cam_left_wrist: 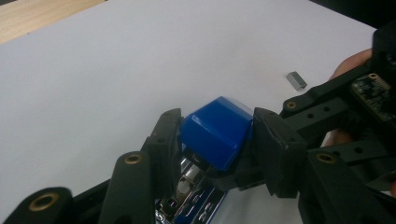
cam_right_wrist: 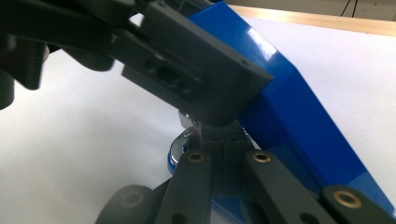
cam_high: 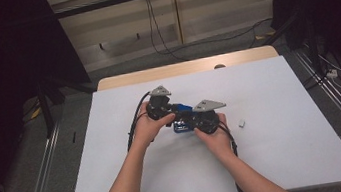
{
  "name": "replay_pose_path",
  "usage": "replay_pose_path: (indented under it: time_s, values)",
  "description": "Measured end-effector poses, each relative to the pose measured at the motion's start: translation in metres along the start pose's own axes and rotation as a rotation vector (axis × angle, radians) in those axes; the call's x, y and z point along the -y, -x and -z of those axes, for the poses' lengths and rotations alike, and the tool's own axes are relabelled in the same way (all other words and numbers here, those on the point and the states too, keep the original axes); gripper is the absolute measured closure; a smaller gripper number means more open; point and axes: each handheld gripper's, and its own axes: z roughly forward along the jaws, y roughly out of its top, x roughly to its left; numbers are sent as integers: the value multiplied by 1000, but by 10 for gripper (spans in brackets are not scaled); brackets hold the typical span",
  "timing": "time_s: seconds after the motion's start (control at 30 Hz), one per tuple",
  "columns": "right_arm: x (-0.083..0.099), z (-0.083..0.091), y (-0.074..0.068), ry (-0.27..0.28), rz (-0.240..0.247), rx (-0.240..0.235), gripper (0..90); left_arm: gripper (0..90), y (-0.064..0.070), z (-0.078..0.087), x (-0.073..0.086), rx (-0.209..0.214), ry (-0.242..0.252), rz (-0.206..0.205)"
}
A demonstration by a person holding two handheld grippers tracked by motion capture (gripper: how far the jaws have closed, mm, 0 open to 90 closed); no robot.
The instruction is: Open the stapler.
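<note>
Near the middle of the white worktop (cam_high: 277, 151), your left hand-held gripper (cam_high: 174, 108) is clenched on the raised blue top of the stapler (cam_left_wrist: 217, 133); its two jaws press both sides of the cap. The stapler stands open, with its metal base low on the worktop. Your right hand-held gripper (cam_high: 193, 119) meets it from the other side; I cannot tell its grip. To the right lies a small grey staple block (cam_high: 242, 123), apart.

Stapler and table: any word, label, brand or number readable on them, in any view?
None can be read.
Stapler: plain blue cover, no print visible.
Left gripper, shut on the stapler: no markings.
Right gripper: circuit board seen in the left gripper view, print too small to read.
Small grey block: no legible marking.
</note>
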Motion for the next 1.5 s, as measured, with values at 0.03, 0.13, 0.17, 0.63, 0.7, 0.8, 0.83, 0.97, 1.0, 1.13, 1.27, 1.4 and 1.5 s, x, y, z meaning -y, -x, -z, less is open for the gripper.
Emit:
replay_pose_path:
  time_s: [0.03,0.13,0.17,0.63,0.7,0.8,0.83,0.97,1.0,1.13,1.27,1.4,1.5]
  values:
    - [0,-1,0,2,-4,0,900,540,0,0,0,0,0,6]
    - [1,-3,1,11,-10,-3,900,537,-1,1,0,1,8,16]
    - [1,-4,1,11,-5,-1,900,538,-1,2,-1,5,8,16]
    - [0,-8,-2,46,-14,10,900,513,-3,7,-1,13,29,31]
    - [-1,-8,-1,46,-12,6,900,464,-4,9,-2,6,54,43]
    - [-1,-8,2,46,-17,7,900,416,-7,15,-3,4,78,48]
    - [-1,-8,3,47,-23,5,900,405,-8,17,-3,1,82,51]
    - [-1,-8,2,48,-11,3,900,397,-12,26,-1,-12,75,39]
    - [-2,-8,1,47,-13,0,900,401,-13,28,0,-19,70,37]
    - [-1,-7,1,46,-9,-2,900,479,-19,36,8,-55,81,41]
    - [-1,-7,0,43,-3,5,900,626,-22,39,17,-86,103,32]
    - [-2,-7,-1,43,-2,7,900,768,-19,33,23,-90,65,11]
    - [-3,-7,-2,45,0,9,900,828,-18,26,26,-88,56,8]
